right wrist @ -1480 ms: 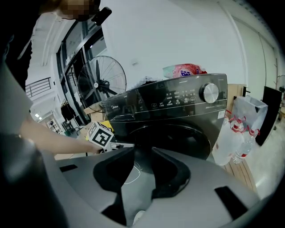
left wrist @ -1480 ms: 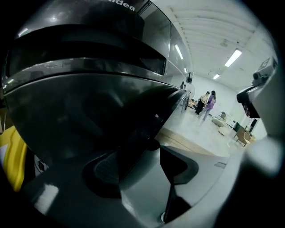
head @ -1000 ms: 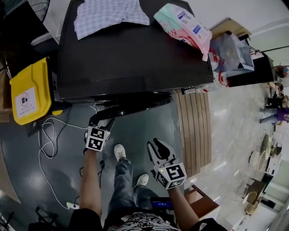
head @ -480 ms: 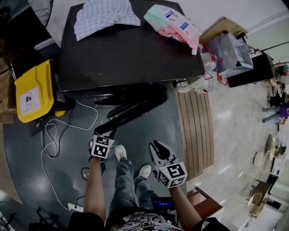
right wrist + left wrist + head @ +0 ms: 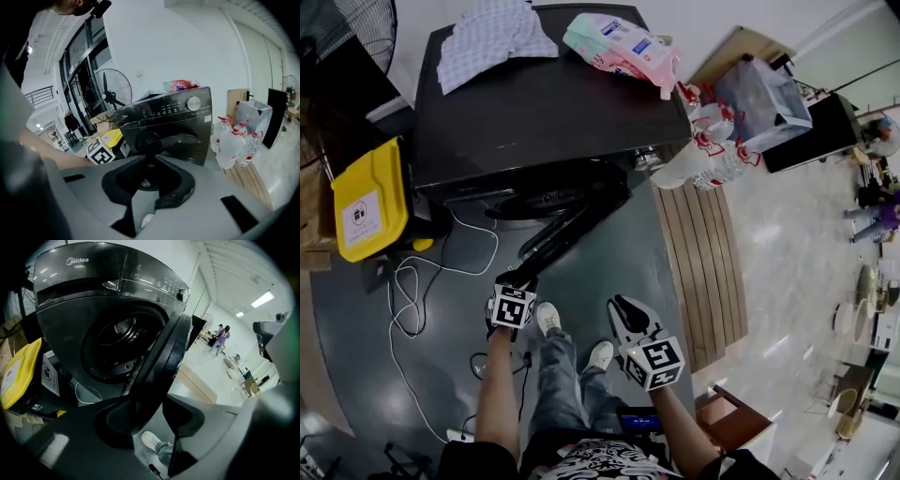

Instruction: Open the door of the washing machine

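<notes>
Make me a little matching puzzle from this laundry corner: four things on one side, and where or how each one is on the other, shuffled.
Things:
1. door
2. checked cloth
3. yellow box
4. water bottles

Place or state:
A. on the wooden slats
B. on top of the washing machine
C. swung open
D. beside the washing machine

Pairs: 1-C, 2-B, 3-D, 4-A

Blue jeans point(image 5: 555, 370), 2 white sneakers point(image 5: 547, 317) — left claw point(image 5: 523, 277) and right claw point(image 5: 621, 307) bear checkered marker cubes point(image 5: 512, 307).
</notes>
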Action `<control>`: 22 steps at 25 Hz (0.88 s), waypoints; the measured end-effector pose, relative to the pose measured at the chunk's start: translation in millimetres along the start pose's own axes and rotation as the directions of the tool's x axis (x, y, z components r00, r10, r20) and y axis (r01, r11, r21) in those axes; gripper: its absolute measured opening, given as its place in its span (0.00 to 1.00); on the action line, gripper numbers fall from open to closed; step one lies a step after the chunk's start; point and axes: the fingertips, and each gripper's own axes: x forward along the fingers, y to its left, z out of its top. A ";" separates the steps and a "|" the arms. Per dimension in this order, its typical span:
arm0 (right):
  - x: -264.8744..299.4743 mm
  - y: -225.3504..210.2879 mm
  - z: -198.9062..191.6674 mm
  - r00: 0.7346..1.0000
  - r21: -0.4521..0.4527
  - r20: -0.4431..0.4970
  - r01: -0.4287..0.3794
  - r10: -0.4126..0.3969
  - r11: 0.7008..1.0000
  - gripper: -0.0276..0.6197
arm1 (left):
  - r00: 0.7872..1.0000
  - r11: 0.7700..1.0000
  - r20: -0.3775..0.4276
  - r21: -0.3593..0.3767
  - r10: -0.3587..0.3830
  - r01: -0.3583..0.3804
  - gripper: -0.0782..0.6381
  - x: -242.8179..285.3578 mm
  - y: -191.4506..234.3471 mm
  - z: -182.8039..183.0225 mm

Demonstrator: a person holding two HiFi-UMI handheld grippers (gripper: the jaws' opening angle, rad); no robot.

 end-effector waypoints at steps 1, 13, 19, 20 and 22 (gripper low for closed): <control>-4.0 -0.6 -1.4 1.000 0.000 0.002 0.001 -0.001 1.000 0.13 | 1.000 1.000 -0.011 -0.006 -0.001 0.001 0.36 0.1 -3.8 -2.4; -51.4 -11.4 -22.4 1.000 0.012 0.015 0.019 -0.019 1.000 0.12 | 0.987 0.996 -0.144 -0.072 -0.071 0.061 0.35 0.7 -63.9 -28.2; -70.2 -18.2 -28.4 0.999 0.019 0.024 0.022 -0.023 1.000 0.12 | 0.968 0.989 -0.213 -0.092 -0.132 0.115 0.35 4.6 -107.5 -42.6; -73.0 -19.8 -29.3 0.999 0.022 0.026 0.022 -0.022 1.000 0.12 | 0.962 0.986 -0.229 -0.099 -0.151 0.131 0.34 5.7 -116.1 -45.2; -77.8 -23.5 -31.0 0.999 0.030 0.031 0.023 -0.024 0.999 0.12 | 0.948 0.980 -0.255 -0.113 -0.190 0.166 0.34 9.1 -132.9 -49.1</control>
